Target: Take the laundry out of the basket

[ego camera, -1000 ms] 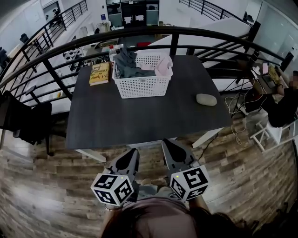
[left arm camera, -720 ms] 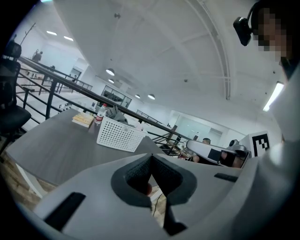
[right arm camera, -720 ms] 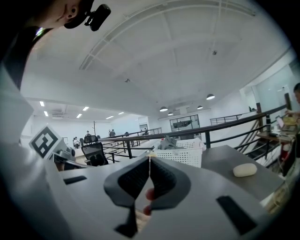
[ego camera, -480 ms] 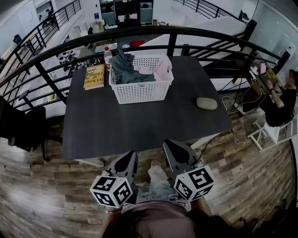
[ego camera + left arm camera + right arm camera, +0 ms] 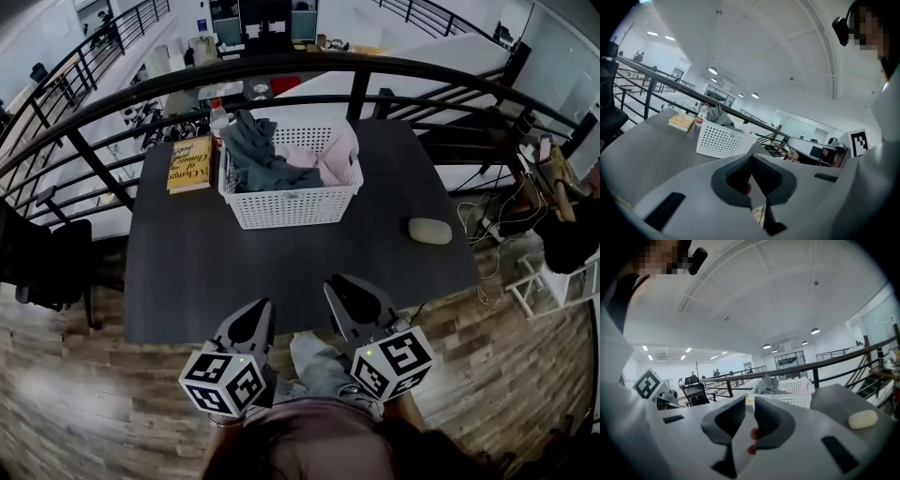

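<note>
- Grey plastic jaws on the left gripper (image 5: 750,158) are pressed together at the tips, with nothing between them.
- The right gripper (image 5: 749,401) has just been opening its jaws. There is a thin gap between them and nothing in it.
- Both grippers hang low in front of the person, by the near edge of the dark table (image 5: 281,267). They point toward the basket but are well apart from it.
- The white basket (image 5: 292,204) with little holes stands upright at the far side of the table.
- All the laundry is inside it: a grey cloth (image 5: 248,155) piled on the left and a pink cloth (image 5: 328,157) on the right.
- A yellow book (image 5: 190,152) and a bottle (image 5: 217,114) are just beside the basket on its left. A pale oval thing (image 5: 429,230) lies on the table to its right.
- I think the job has not started. No cloth is out yet. The grippers must get to the basket first, then pinch each piece and lift it out.
</note>
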Motion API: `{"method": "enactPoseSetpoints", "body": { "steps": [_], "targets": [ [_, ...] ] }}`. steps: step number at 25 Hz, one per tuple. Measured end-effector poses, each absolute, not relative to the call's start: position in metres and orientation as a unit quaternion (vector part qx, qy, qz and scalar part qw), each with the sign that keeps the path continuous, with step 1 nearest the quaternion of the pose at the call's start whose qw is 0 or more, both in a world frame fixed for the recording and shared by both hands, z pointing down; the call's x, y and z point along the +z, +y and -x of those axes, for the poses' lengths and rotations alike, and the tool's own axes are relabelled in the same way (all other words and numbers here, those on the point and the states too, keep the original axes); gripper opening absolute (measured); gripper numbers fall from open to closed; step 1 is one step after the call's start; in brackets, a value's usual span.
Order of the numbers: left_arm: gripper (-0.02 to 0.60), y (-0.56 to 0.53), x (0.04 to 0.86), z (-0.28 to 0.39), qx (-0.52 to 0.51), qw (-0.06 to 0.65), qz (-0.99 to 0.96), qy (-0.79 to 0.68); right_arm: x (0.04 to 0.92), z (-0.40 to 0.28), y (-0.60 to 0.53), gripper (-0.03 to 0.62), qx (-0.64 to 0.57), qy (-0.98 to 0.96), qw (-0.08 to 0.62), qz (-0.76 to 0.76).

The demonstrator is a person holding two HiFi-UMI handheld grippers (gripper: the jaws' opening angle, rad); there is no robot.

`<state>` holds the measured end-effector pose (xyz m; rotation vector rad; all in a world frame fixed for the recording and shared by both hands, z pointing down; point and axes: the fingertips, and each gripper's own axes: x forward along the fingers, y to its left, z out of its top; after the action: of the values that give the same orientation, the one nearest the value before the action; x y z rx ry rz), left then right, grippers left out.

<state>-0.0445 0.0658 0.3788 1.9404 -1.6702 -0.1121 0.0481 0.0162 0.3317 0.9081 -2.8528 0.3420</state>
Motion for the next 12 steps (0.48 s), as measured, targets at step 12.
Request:
{"method": "enactPoseSetpoints", "body": {
  "steps": [12],
  "targets": [
    [0.0,-0.016,0.378,0.079,-0.043,0.298,-0.697,-0.651,0.324,-0.012,-0.081,0.14,0.093,-0.959,0.093,-0.25]
  ]
}}
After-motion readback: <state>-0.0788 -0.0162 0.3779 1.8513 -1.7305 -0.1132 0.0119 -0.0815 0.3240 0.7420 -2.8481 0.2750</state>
